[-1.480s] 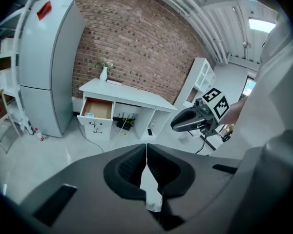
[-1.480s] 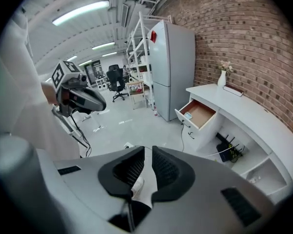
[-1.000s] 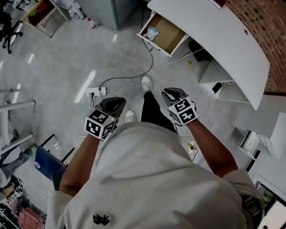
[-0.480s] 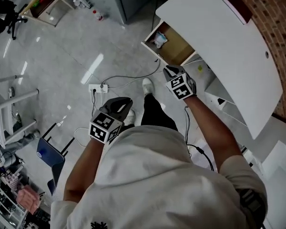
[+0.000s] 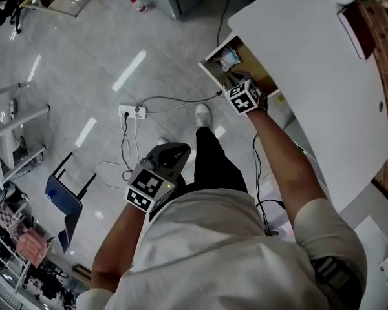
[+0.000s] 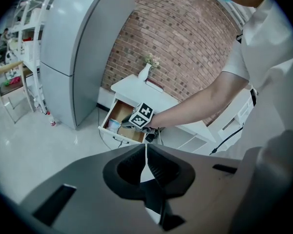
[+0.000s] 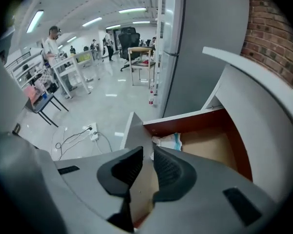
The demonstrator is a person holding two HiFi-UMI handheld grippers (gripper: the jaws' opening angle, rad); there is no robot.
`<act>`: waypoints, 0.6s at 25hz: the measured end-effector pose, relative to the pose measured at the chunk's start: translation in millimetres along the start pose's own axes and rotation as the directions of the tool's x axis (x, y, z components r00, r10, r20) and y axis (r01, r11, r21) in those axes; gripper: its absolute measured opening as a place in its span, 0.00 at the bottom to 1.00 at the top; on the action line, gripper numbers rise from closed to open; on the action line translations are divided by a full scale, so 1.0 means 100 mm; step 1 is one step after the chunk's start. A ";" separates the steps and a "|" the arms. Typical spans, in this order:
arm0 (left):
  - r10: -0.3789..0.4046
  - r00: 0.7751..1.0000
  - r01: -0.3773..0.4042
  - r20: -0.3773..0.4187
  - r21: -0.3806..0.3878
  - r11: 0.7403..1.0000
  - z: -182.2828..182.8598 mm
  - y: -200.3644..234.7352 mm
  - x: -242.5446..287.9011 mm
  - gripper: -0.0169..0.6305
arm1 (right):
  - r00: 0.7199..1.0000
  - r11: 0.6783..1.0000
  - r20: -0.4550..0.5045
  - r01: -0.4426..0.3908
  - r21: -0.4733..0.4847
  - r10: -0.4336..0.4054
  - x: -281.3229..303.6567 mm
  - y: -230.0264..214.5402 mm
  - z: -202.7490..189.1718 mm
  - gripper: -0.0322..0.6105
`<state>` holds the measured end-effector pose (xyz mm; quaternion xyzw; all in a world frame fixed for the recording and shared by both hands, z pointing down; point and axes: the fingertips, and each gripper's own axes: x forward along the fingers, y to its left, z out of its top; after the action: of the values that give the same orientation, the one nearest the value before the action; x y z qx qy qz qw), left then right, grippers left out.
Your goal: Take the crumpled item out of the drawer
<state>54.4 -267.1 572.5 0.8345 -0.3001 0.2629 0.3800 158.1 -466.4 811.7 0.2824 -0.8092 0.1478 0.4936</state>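
The crumpled white and pale blue item (image 5: 229, 58) lies at the front left corner of the open wooden drawer (image 5: 210, 70) under the white desk (image 5: 310, 76). My right gripper (image 5: 237, 81) hovers just over the drawer's front edge, its jaws a narrow gap apart with nothing between them. In the right gripper view the crumpled item (image 7: 170, 141) shows just beyond my right gripper (image 7: 147, 152), inside the drawer (image 7: 195, 118). My left gripper (image 5: 174, 149) hangs low by the person's leg, shut and empty. The left gripper view shows the left gripper (image 6: 145, 149), the drawer (image 6: 132, 134) and the item (image 6: 114, 126) far off.
A power strip (image 5: 132, 112) and loose cables lie on the grey floor left of the drawer. A blue chair (image 5: 58, 196) stands at the left. A tall grey cabinet (image 6: 83, 48) stands left of the desk, a brick wall (image 6: 185, 48) behind it. A white vase (image 6: 144, 73) sits on the desk.
My right gripper has reached forward from beside the body to the drawer's front edge. The view has shifted closer to the desk. The left gripper stays low.
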 end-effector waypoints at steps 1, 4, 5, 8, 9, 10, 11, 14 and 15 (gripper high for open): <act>0.002 1.000 -0.002 0.002 -0.013 1.000 0.01 0.08 0.03 0.07 | 1.000 1.000 -0.013 -0.003 -0.008 0.002 0.14 -0.03 0.00 0.20; 0.018 1.000 -0.018 -0.001 -0.045 0.999 0.00 0.31 0.08 0.06 | 0.999 0.999 -0.045 -0.004 -0.039 0.002 0.53 -0.13 0.00 0.20; 0.026 1.000 -0.026 -0.003 -0.050 0.998 -0.01 0.39 0.09 0.07 | 0.999 0.999 -0.052 -0.002 -0.050 -0.001 0.66 -0.17 0.00 0.20; 0.053 0.999 -0.053 -0.008 -0.060 0.997 -0.05 0.62 0.11 0.07 | 0.997 0.997 -0.080 0.008 -0.079 -0.015 1.04 -0.27 -0.03 0.21; 0.060 0.998 -0.061 -0.010 -0.063 0.996 -0.07 0.68 0.12 0.07 | 0.995 0.996 -0.096 0.008 -0.089 -0.016 1.15 -0.29 -0.05 0.21; 0.066 0.998 -0.067 -0.013 -0.068 0.995 -0.09 0.72 0.13 0.07 | 0.994 0.995 -0.112 0.006 -0.100 -0.017 1.25 -0.31 -0.07 0.22; 0.069 0.997 -0.070 -0.015 -0.074 0.995 -0.11 0.75 0.14 0.07 | 0.992 0.994 -0.127 0.005 -0.111 -0.019 1.34 -0.33 -0.10 0.22; 0.072 0.997 -0.073 -0.022 -0.099 0.992 -0.19 0.81 0.19 0.07 | 0.987 0.992 -0.155 0.010 -0.129 -0.030 1.54 -0.35 -0.17 0.22; 0.074 0.997 -0.076 -0.025 -0.107 0.991 -0.21 0.83 0.21 0.06 | 0.988 0.991 -0.152 0.014 -0.133 -0.035 1.59 -0.35 -0.17 0.22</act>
<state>6.1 -301.1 638.6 0.7982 -0.3411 0.2691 0.4173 135.1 -535.5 958.3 0.2470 -0.7732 0.1096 0.5737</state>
